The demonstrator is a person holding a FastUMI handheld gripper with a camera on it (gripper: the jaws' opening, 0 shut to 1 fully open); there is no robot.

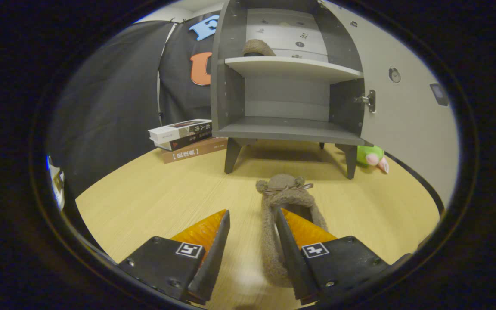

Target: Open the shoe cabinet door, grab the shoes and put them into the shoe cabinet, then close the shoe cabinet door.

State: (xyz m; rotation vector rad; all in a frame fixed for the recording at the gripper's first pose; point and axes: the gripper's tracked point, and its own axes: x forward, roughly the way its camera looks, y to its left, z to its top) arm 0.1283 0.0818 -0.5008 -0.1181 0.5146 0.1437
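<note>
A brown fuzzy slipper (283, 193) with a small bow lies on the wooden table (157, 202), toe pointing to the shoe cabinet. My gripper (253, 212) is open and low over its heel end. The slipper's left side wall lies between the fingers, and the right finger reaches into its opening. The grey shoe cabinet (289, 129) stands beyond on short legs, with its pale door (403, 112) swung open to the right. A second brown slipper (258, 48) rests on the upper shelf; the lower shelf is bare.
Three stacked books (185, 137) lie left of the cabinet against the black cloth wall. A green plush toy (373, 157) sits by the cabinet's right front leg, near the open door. The table's edge curves round on the right.
</note>
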